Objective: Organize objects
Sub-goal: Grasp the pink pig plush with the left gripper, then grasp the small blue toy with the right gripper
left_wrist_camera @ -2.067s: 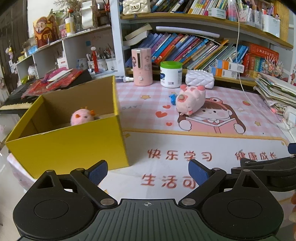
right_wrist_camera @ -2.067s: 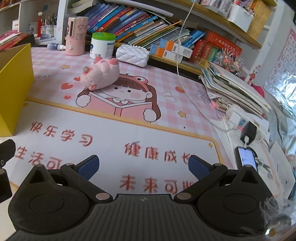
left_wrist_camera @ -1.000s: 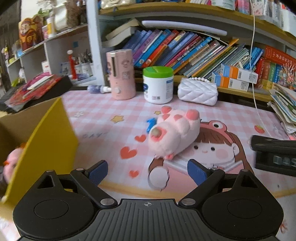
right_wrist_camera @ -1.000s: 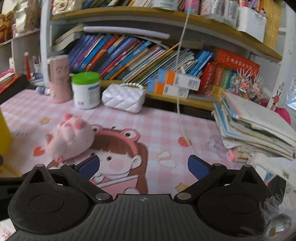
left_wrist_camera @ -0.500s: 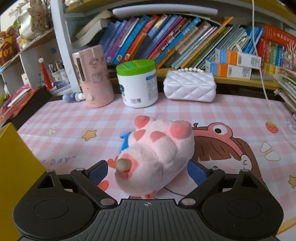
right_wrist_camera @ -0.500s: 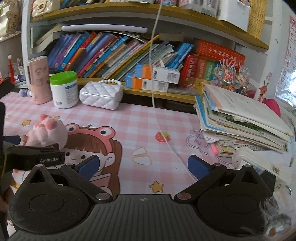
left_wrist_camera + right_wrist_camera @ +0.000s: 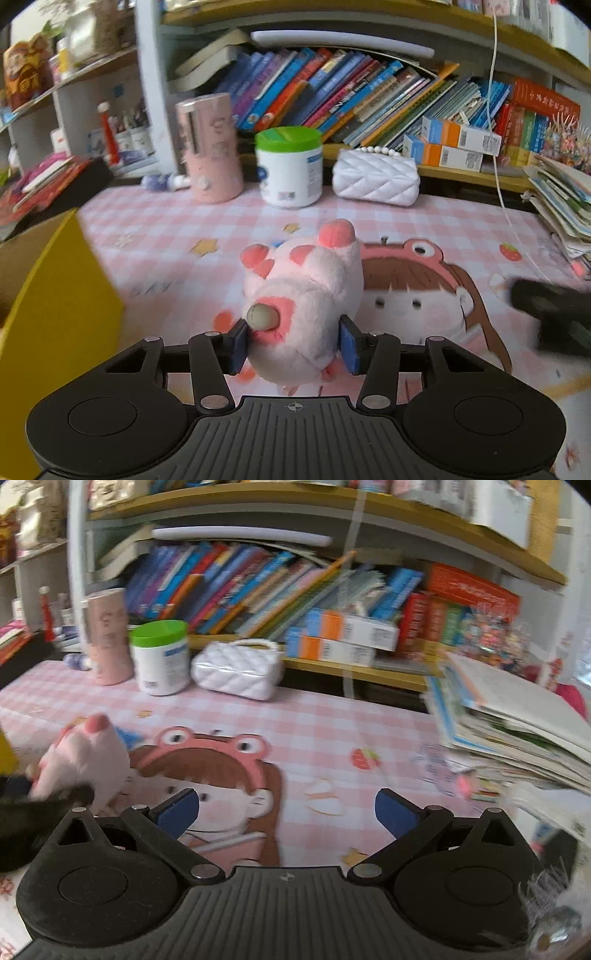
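Pink checked desk mat under me: my left claw, gaping half a second ago, now pinches the pink plush pig. Yellow box waits leftward; right claw hangs wide, empty.

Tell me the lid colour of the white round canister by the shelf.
Bright green lid on the white round canister; clearest in the left wrist view.

The left gripper points forward and level, its blue-padded fingers drawn in and pressing both sides of a pink plush toy. The right gripper is beside it, fingers spread wide with nothing between them.
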The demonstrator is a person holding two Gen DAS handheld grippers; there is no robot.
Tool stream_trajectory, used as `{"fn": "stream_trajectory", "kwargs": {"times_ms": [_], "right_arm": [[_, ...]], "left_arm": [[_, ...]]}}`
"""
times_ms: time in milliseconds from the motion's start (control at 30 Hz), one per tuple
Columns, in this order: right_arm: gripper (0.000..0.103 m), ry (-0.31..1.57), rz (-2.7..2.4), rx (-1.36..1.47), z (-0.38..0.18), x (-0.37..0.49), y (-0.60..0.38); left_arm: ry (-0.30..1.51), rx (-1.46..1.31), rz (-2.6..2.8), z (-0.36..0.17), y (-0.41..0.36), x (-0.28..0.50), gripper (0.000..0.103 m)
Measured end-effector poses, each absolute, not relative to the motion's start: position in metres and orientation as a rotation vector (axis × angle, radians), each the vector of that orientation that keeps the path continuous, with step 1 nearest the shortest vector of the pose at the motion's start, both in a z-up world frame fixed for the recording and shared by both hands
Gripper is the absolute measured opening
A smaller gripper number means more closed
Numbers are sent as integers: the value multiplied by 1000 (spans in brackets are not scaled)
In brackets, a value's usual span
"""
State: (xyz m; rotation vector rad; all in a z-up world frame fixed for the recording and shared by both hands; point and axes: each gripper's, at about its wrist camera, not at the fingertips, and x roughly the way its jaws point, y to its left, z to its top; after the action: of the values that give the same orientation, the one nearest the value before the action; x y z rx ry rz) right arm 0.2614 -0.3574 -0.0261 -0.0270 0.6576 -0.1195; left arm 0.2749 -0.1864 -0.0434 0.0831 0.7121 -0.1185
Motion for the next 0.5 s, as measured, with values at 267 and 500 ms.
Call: {"fn": "stream_trajectory", "kwargs": {"times_ms": [267,500], "right_arm": [[103,694,107,-49,-49,304,-314],[101,702,284,-142,-77,353,-266]], "left_arm": [[782,32,-68,-38,-151,219,47],[805,-5,-31,-37,-139,199,47]]}}
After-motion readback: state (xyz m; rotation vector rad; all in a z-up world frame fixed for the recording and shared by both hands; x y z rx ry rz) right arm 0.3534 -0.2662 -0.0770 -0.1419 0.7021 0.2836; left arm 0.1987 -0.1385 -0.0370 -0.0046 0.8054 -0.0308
